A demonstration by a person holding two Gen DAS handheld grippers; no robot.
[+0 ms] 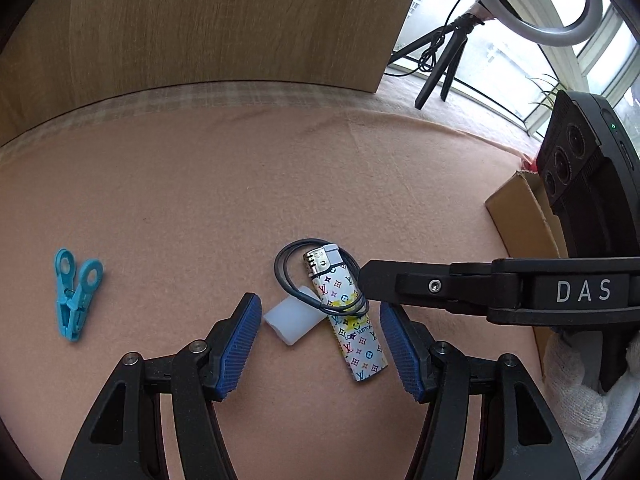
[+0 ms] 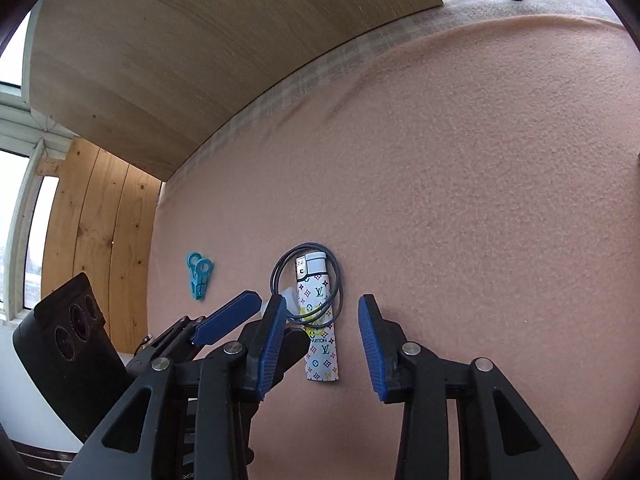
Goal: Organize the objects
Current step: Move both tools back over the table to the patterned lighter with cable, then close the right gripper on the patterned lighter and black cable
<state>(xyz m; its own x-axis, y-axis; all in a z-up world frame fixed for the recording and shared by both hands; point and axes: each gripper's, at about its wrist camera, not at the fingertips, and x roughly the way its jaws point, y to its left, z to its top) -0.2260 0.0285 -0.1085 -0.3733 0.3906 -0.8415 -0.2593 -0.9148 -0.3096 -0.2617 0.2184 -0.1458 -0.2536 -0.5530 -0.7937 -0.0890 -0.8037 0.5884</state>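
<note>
A white patterned lighter (image 1: 352, 320) lies on the pink cloth with a black hair tie (image 1: 316, 280) looped over its top. A white translucent block (image 1: 294, 318) lies against its left side. A blue clothespin (image 1: 76, 292) lies far left. My left gripper (image 1: 320, 344) is open, its blue pads either side of the block and lighter. My right gripper (image 2: 322, 344) is open around the lighter (image 2: 320, 336), with the hair tie (image 2: 306, 284) ahead; its arm enters the left wrist view from the right (image 1: 480, 288). The clothespin (image 2: 199, 276) shows at left.
A cardboard box (image 1: 524, 220) stands at the right edge of the cloth. A wooden panel (image 1: 224, 20) stands behind the cloth. A ring light on a tripod (image 1: 532, 4) stands by the windows at back right.
</note>
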